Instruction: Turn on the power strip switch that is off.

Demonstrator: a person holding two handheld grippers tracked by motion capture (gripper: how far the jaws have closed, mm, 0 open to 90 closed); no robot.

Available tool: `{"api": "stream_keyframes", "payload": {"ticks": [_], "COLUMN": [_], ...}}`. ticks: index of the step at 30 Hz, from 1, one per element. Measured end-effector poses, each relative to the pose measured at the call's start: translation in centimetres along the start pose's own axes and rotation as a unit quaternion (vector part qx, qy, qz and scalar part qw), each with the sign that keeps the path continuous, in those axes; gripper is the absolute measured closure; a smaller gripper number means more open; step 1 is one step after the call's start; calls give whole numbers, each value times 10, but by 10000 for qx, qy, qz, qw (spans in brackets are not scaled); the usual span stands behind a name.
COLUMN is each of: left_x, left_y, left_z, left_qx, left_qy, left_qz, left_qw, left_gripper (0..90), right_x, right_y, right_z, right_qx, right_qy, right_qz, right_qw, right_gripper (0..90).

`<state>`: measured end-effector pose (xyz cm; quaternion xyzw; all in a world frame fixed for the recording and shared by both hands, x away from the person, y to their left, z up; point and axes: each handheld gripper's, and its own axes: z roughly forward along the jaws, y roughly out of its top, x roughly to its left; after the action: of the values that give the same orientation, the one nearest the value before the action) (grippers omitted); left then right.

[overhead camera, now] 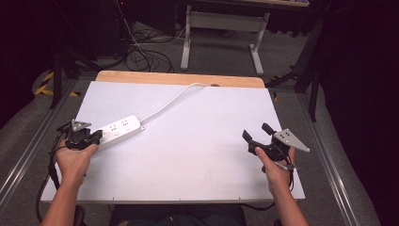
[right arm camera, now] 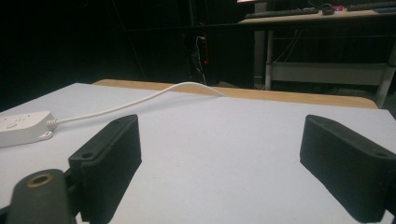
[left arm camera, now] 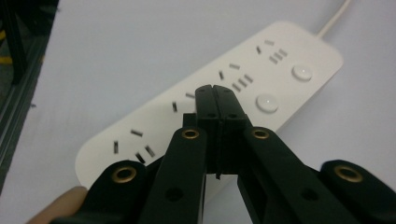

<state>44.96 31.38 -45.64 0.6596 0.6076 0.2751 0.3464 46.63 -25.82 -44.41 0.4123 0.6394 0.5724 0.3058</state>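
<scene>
Desk [overhead camera: 197, 155]: a white sheet is laid over a wooden top, whose bare strip is seen at the 12 o'clock edge.
Power strip [overhead camera: 115, 132]: it is placed at about 9 o'clock on the desk, lying flat, sockets up. Its long axis is run from 8 o'clock toward 2 o'clock.
Cord [overhead camera: 174, 99]: it is led from the strip's 2 o'clock end toward a hole at the desk's 12 o'clock edge.
Left tool [left arm camera: 215, 91]: the jaws are pressed together with nothing between them. In the left gripper view the closed tips are seen over the strip's top face, between the socket slots and the round buttons [left arm camera: 267, 103]; contact cannot be judged.
Right tool [overhead camera: 258, 134]: it is held at 4 o'clock on the desk, jaws spread wide and empty, well apart from the strip.
Key relation: the strip is found directly under and ahead of the left tool, extending away toward 2 o'clock; the left hand [overhead camera: 75, 160] is by far the nearer. Any press or nudge is judged likeliest from that side.
</scene>
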Motion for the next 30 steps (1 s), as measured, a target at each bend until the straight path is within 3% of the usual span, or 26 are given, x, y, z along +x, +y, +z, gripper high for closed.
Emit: {"api": "stream_keyframes", "payload": {"ticks": [2,4,7,11,16,17,18,19,20,21,22,27,30], "left_x": [0,-1,-1,-1,-4,-4,-4,-4,-5,-5,-6,-12,-13], "left_y": [3,3,4,5,4,4,4,4,4,4,4,3,3], "left_z": [-8,-10,-17,-22,-35,-35,-38,-38,-42,-42,-46,-56,-58], "left_qx": [-449,-587,-1012,-1241,-1735,-1735,-1870,-1870,-2016,-2016,-2092,-2375,-2452], "left_qy": [-69,-65,-79,-80,-72,-72,-79,-79,-52,-52,-33,64,42], "left_qz": [27,50,25,-35,41,41,38,38,29,29,28,327,373], "left_qw": [9990,9982,9948,9922,9848,9848,9823,9823,9795,9795,9779,9708,9687], "left_gripper": [900,900,899,892,871,866,862,859,856,850,839,807,770], "right_x": [0,0,0,0,-1,-1,-1,-1,-1,-1,-1,-1,-1], "right_y": [0,0,0,0,0,0,0,0,0,0,0,-1,-1], "right_z": [0,0,0,0,-1,-1,-1,-1,-1,-1,-1,0,0], "right_qx": [-3,-6,-2,0,-2,-5,-5,-4,-3,-3,-1,16,26], "right_qy": [-7,-4,-15,-12,-19,-19,-21,-18,-15,-15,-14,-24,-25], "right_qz": [7,11,16,9,27,28,29,32,28,28,28,26,34], "right_qw": [10000,10000,10000,10000,10000,10000,10000,10000,10000,10000,10000,10000,10000], "right_gripper": [132,132,132,132,132,132,133,133,133,133,133,133,134]}}
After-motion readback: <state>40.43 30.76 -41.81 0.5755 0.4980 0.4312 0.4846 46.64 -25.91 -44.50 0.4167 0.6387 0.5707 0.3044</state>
